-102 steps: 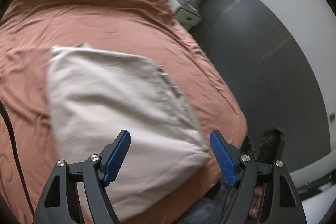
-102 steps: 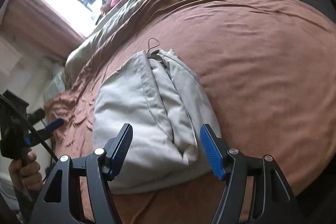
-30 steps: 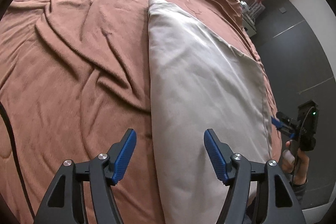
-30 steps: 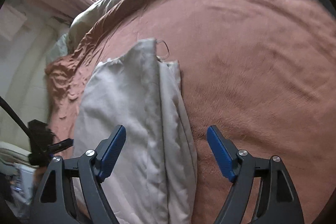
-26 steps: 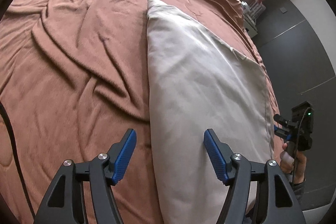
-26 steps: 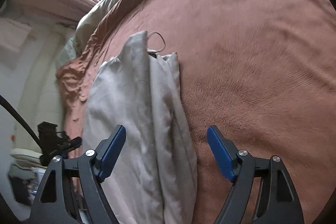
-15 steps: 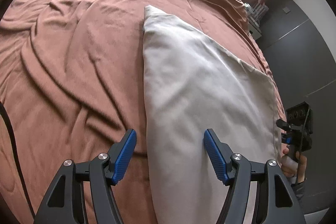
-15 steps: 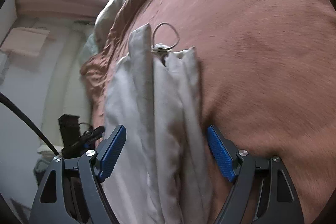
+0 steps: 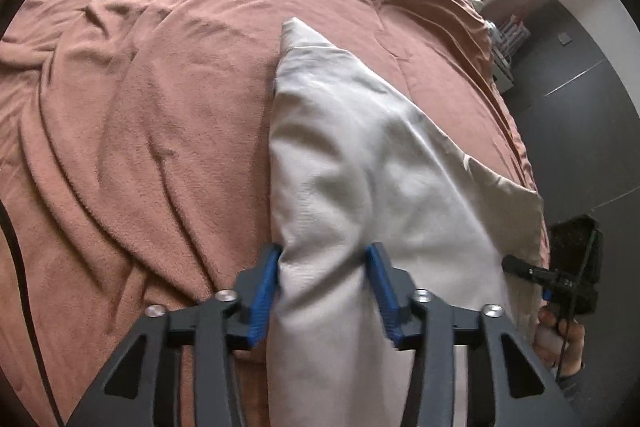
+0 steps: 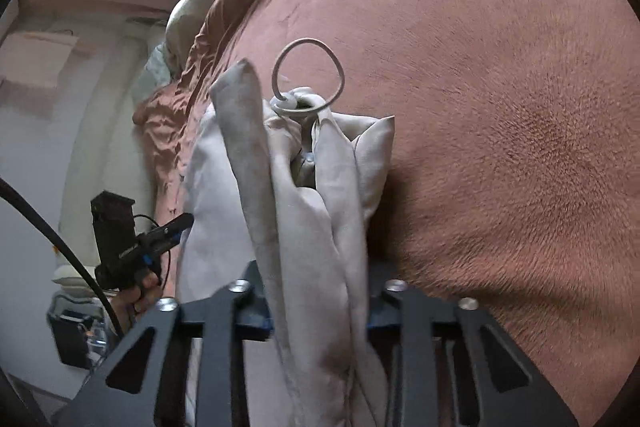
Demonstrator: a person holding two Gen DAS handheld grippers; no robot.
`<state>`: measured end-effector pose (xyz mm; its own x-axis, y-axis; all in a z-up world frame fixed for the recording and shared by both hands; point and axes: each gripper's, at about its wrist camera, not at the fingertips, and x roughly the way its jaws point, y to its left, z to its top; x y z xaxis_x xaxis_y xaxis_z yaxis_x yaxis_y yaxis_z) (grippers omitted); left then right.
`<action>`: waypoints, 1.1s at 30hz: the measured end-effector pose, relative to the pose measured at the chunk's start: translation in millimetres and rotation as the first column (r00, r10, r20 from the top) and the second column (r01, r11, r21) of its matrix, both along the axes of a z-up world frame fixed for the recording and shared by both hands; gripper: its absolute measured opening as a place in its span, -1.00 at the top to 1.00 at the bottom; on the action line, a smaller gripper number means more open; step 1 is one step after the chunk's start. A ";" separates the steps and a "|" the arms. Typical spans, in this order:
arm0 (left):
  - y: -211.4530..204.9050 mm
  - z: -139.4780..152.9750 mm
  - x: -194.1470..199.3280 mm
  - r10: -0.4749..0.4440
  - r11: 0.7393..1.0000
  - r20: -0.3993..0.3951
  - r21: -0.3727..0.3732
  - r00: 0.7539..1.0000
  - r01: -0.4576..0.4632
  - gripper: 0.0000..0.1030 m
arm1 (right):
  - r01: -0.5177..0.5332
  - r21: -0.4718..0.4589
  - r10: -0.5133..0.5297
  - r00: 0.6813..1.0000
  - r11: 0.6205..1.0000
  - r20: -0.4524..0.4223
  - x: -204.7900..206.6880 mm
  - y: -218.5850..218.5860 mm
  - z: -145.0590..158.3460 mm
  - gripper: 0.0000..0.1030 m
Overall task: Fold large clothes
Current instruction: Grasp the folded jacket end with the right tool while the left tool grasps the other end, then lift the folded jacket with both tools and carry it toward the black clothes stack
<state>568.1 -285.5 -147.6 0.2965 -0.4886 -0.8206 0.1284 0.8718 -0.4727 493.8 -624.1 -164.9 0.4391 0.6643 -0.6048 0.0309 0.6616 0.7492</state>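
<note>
folded beige cloth garment [image 9: 360, 187] on rust-brown blanket [image 9: 140, 127] | left gripper [image 9: 324, 291] just closed, pinching its left edge | right gripper [image 10: 316, 311] just closed, clamping its bunched layers

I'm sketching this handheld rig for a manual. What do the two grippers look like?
Both look alike. The left gripper has black plastic linkage arms with triangular cut-outs, round silver pivot bolts and ribbed blue pads on its jaws. The right gripper has the same black frame and silver bolts. A black cable trails past the left gripper's boxy black body.
</note>
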 end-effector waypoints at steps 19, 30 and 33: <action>30.1 100.6 -67.0 0.022 0.995 0.197 -0.102 0.980 -0.002 0.77 | 0.050 -0.159 -0.009 0.968 0.986 0.251 -123.3 78.8 107.9 0.81; 77.1 173.4 -132.7 0.074 0.986 0.344 -0.166 0.936 -0.017 0.79 | 0.078 -0.194 0.003 0.922 0.978 0.387 -208.4 125.6 163.2 0.82; 99.5 195.8 -149.4 0.104 0.983 0.384 -0.180 0.917 -0.036 0.79 | 0.076 -0.203 0.018 0.906 0.976 0.424 -217.7 143.8 181.1 0.82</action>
<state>418.7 -186.0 48.2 0.6147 -0.5740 -0.5410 0.2739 0.7985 -0.5361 276.1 -480.4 16.1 0.7005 0.5255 -0.4829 -0.2343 0.8085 0.5399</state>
